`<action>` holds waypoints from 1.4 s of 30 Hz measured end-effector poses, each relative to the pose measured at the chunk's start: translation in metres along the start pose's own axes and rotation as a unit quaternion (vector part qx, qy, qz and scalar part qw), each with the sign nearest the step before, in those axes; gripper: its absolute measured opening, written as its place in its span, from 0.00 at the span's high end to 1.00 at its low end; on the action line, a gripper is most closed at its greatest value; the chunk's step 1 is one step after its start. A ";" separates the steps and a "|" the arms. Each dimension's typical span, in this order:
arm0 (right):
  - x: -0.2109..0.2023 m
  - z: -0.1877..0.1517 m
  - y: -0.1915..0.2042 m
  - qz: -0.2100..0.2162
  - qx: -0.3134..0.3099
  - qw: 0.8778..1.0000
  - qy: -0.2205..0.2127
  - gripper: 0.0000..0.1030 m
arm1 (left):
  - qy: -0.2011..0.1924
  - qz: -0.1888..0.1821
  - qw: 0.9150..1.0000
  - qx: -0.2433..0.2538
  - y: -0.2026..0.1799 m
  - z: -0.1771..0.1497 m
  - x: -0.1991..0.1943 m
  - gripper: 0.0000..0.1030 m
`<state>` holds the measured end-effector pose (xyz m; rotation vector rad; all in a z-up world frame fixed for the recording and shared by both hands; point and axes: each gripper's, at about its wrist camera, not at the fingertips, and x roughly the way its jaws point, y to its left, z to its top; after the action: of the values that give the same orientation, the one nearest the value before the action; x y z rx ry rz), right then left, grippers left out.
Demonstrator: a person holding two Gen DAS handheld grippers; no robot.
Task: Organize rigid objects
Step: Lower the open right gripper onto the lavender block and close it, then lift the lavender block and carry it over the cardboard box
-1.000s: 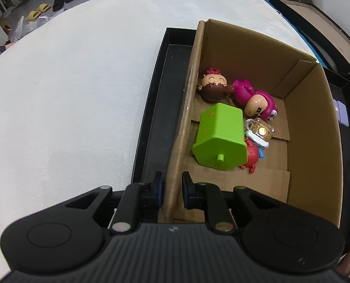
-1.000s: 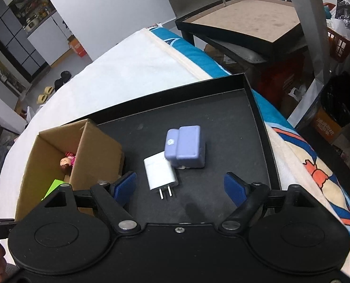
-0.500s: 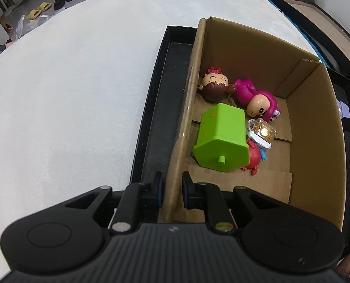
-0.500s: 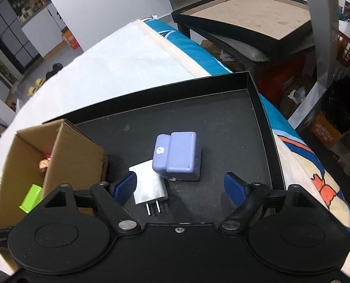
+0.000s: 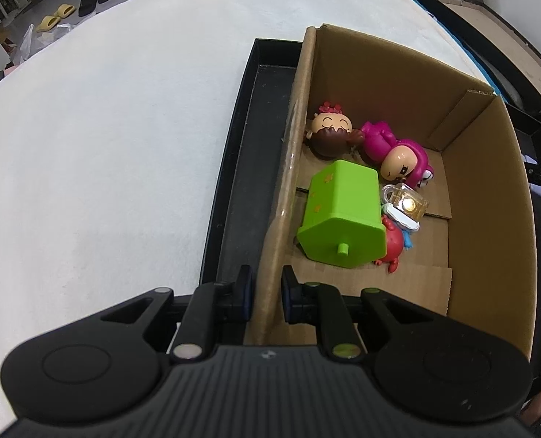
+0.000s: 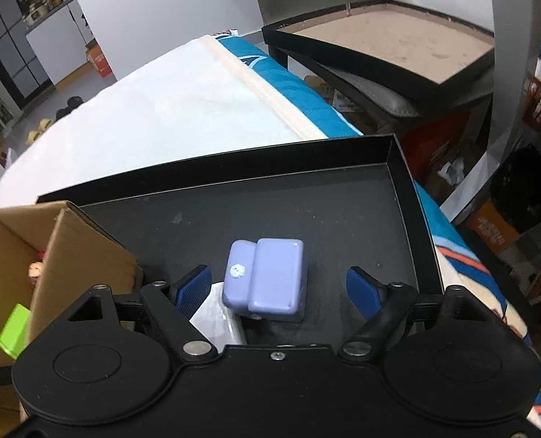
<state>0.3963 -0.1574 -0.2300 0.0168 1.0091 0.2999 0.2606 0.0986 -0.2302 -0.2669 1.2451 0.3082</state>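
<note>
Left tongs (image 5: 266, 294) clench the cardboard box (image 5: 489, 219) wall; right tongs (image 6: 279, 288) (spread wide) straddle the lilac block (image 6: 270, 279).

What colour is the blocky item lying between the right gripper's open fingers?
Pale lavender-blue adapter with a small white mark, clearest in the right wrist view.

The left gripper (image 5: 265, 294) pointed steeply down with its black fingers pinched nearly together, while the right gripper (image 6: 279, 288) tilted downward, blue-padded fingers (image 6: 363, 294) spread wide, gripping nothing.
</note>
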 end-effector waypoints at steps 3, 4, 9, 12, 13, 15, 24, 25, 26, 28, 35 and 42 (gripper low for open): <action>0.005 0.000 0.002 -0.014 -0.009 1.000 -0.003 0.22 | 0.003 -0.004 1.000 -0.002 0.002 0.002 0.000 0.85; 0.008 0.000 0.002 -0.021 -0.010 1.000 -0.003 0.22 | 0.004 -0.005 1.000 -0.002 0.003 0.002 0.000 0.85; 0.013 -0.002 -0.002 -0.021 0.000 1.000 0.005 0.57 | 0.005 -0.008 1.000 -0.002 0.003 0.003 -0.002 0.85; 0.011 -0.006 -0.003 -0.038 -0.003 0.999 0.009 0.57 | 0.007 -0.008 1.000 -0.004 0.004 0.002 -0.001 0.85; 0.010 -0.007 -0.005 -0.038 0.001 0.999 0.011 0.57 | 0.007 -0.007 1.000 -0.004 0.003 0.002 -0.001 0.85; 0.007 -0.010 -0.010 -0.035 0.012 0.999 0.017 0.57 | 0.006 -0.006 1.000 -0.001 0.002 0.002 -0.001 0.85; -0.009 -0.025 -0.015 -0.049 0.015 0.998 0.039 0.57 | 0.008 -0.016 1.000 -0.004 0.005 0.003 -0.001 0.85; -0.011 -0.026 -0.015 -0.048 0.015 0.998 0.039 0.57 | 0.008 -0.016 1.000 -0.004 0.005 0.003 -0.001 0.85; -0.014 -0.027 -0.016 -0.047 0.016 0.998 0.039 0.57 | 0.007 -0.018 1.000 -0.004 0.005 0.003 -0.002 0.85; -0.019 -0.027 -0.016 -0.046 0.017 0.998 0.038 0.57 | 0.006 -0.022 1.000 -0.005 0.006 0.003 -0.003 0.85; -0.038 -0.038 -0.017 -0.044 0.020 0.998 0.040 0.57 | 0.006 -0.038 0.999 -0.009 0.011 0.001 -0.006 0.85; -0.062 -0.045 -0.007 -0.033 0.011 0.999 0.025 0.57 | -0.001 -0.051 0.999 -0.005 0.014 -0.002 -0.006 0.85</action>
<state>0.3298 -0.1853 -0.2036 -0.0045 1.0613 0.2295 0.2524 0.1104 -0.2254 -0.3382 1.2243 0.2272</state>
